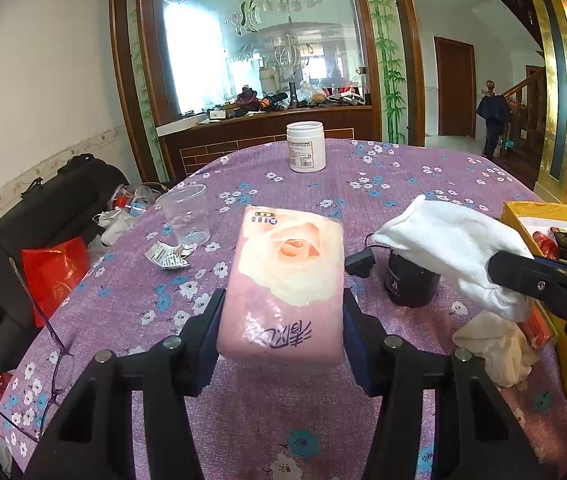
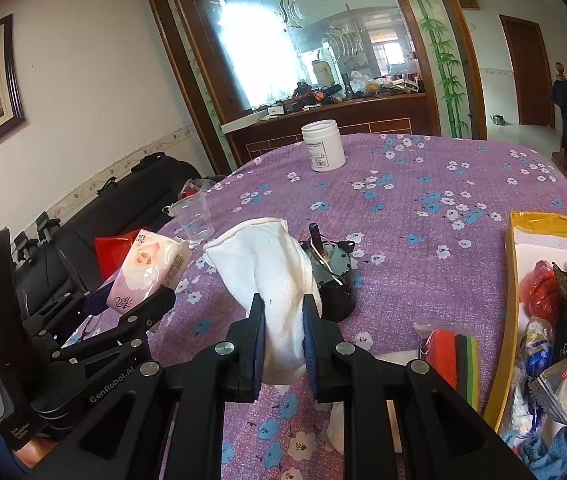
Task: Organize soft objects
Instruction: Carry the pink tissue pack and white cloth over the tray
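Note:
My left gripper is shut on a pink tissue pack printed with a rose, held above the purple flowered tablecloth. The same tissue pack shows at the left of the right wrist view, between the left gripper's fingers. My right gripper is shut on a white cloth glove, whose cuff end sticks forward. In the left wrist view that white glove hangs from the right gripper at the right, over a dark jar.
A yellow box with packets and a red item stands at the right. A white jar stands far back, a clear plastic cup at the left, eyeglasses near the table's left edge. A cream cloth lies beside the box.

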The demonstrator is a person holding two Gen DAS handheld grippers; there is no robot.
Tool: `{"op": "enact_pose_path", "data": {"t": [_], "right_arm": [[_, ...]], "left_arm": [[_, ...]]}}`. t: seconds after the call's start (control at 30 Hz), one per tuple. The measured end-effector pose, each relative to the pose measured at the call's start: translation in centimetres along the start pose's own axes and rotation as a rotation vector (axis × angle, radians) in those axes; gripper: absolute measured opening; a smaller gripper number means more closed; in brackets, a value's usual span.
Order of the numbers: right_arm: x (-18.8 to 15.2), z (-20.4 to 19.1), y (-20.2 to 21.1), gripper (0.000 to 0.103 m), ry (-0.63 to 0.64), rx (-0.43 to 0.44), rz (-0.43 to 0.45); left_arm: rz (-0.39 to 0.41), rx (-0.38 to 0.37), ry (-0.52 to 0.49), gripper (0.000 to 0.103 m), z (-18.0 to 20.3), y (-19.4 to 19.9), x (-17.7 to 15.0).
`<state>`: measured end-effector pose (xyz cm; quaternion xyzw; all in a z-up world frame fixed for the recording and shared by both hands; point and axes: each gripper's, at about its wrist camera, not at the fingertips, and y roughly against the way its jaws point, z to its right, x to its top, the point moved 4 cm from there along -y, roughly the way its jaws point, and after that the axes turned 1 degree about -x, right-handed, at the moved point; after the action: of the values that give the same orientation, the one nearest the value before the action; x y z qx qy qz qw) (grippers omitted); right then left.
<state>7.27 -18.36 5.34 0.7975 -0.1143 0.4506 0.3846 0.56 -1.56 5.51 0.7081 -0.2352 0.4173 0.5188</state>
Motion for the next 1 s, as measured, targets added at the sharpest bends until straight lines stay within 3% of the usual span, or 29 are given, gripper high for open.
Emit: {"op": "enact_pose_path", "data": {"t": [0.33, 0.67, 0.9, 1.0], "right_arm": [[0.4, 0.5, 0.7, 0.018, -0.015, -0.010, 0.031], [2.0, 3.7, 2.7, 0.018, -0.117, -0.044, 0.108], [2.9, 7.2, 4.6, 0.018, -0.206, -0.134, 0.163], [3.3, 9.8, 6.0, 0.018, -0.289, -0.184, 0.197]], "left_arm": [[0.007, 0.002, -0.009, 0.053, 0.2, 0.1, 0.2], [0.030, -0.017, -0.033, 0.053, 1.5, 0.8, 1.0], [0.058, -0.071, -0.059, 0.053, 3.8, 2.0, 2.2], [0.059, -0.142, -0.074, 0.053, 5.7, 2.6, 3.1]]}}
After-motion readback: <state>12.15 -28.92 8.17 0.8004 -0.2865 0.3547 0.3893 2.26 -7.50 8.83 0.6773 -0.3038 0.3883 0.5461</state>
